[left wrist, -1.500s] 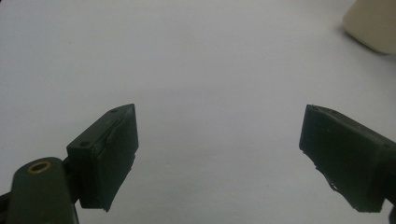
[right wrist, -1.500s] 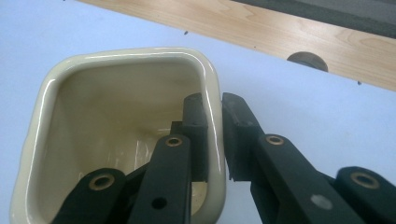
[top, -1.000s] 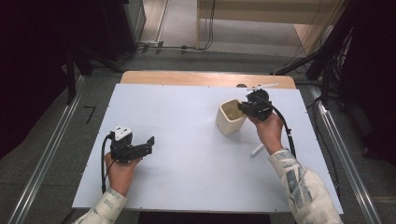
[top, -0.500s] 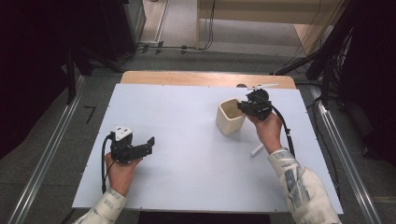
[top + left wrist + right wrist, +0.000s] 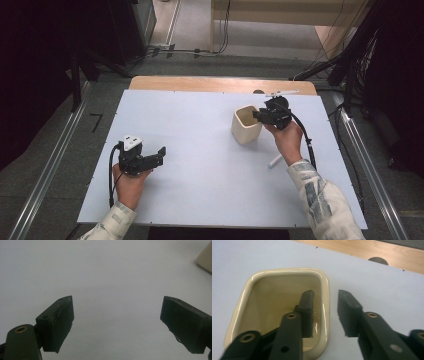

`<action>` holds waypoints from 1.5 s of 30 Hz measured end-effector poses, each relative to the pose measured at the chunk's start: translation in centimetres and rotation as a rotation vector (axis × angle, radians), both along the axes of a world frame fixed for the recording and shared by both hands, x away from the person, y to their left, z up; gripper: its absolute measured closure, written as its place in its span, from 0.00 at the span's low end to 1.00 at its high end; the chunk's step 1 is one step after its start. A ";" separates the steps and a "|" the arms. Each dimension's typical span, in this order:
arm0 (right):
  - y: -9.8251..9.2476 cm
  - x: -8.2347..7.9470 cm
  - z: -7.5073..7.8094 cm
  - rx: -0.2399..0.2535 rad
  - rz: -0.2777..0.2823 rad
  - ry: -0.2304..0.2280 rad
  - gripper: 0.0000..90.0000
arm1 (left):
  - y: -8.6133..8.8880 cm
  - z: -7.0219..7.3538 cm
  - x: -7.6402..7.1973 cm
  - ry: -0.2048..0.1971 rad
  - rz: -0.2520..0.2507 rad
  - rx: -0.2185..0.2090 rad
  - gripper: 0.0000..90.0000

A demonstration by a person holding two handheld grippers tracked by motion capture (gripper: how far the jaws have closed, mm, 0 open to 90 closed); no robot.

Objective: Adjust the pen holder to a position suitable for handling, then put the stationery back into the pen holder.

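Right claw (image 5: 325, 302) just opened — seemingly off cup wall (image 5: 325, 297).

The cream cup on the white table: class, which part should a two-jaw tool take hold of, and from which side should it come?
Grip the wall of the cream cup at its rim, from above. The cup stands upright with its mouth open, so one jaw can go inside and one outside. The right tool already straddles that wall this way; its jaws have just been opening and the pads look clear of it.
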State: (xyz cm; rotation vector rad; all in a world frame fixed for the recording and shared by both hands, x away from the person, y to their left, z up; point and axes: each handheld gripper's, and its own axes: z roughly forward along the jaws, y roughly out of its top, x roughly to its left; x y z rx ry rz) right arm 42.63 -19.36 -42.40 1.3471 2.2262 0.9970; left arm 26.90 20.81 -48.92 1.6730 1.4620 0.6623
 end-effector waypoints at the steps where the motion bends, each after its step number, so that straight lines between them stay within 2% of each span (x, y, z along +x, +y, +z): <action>1: -0.1 0.0 0.0 0.006 0.000 0.001 0.63 | 0.0 0.0 0.0 0.001 0.000 0.001 0.14; 3: -0.2 -0.1 0.1 0.020 0.005 -0.002 0.56 | 0.0 0.0 0.0 0.000 0.000 0.000 0.14; 4: -0.2 -0.1 0.1 0.020 0.005 -0.002 0.56 | 0.0 0.0 0.0 0.000 0.000 0.001 0.14; 7: -0.5 -0.3 0.5 0.045 0.006 -0.007 0.40 | 0.0 0.0 0.0 0.000 0.000 0.000 0.14; 8: -0.5 -0.3 0.5 0.045 0.006 -0.007 0.40 | 0.0 0.0 0.0 0.001 -0.001 0.001 0.14; 9: -0.7 -0.5 0.7 0.057 0.002 -0.014 0.32 | 0.0 0.0 0.0 0.001 -0.001 0.002 0.14; 14: -1.3 -1.2 1.3 0.086 0.006 -0.033 0.24 | -0.1 0.0 0.0 -0.001 -0.002 0.002 0.14; 23: -2.6 -3.2 2.0 0.095 0.019 -0.068 0.17 | -0.3 0.0 -0.1 0.000 -0.008 0.005 0.14; 30: -4.8 -6.5 1.7 0.095 0.014 -0.117 0.17 | -0.7 0.0 -0.3 -0.002 -0.020 0.005 0.14; 33: -5.4 -7.4 1.3 0.088 0.014 -0.139 0.16 | -0.9 0.1 -0.4 -0.003 -0.026 0.005 0.14; 36: -6.7 -8.8 0.4 0.085 -0.006 -0.157 0.16 | -1.4 0.2 -0.5 -0.011 -0.041 0.009 0.14; 41: -7.9 -9.6 -0.2 0.087 -0.027 -0.156 0.16 | -2.5 0.7 -0.7 -0.036 -0.078 -0.006 0.14; 45: -9.2 -10.3 -1.0 0.083 -0.048 -0.161 0.16 | -4.3 1.4 -0.8 -0.064 -0.136 0.003 0.14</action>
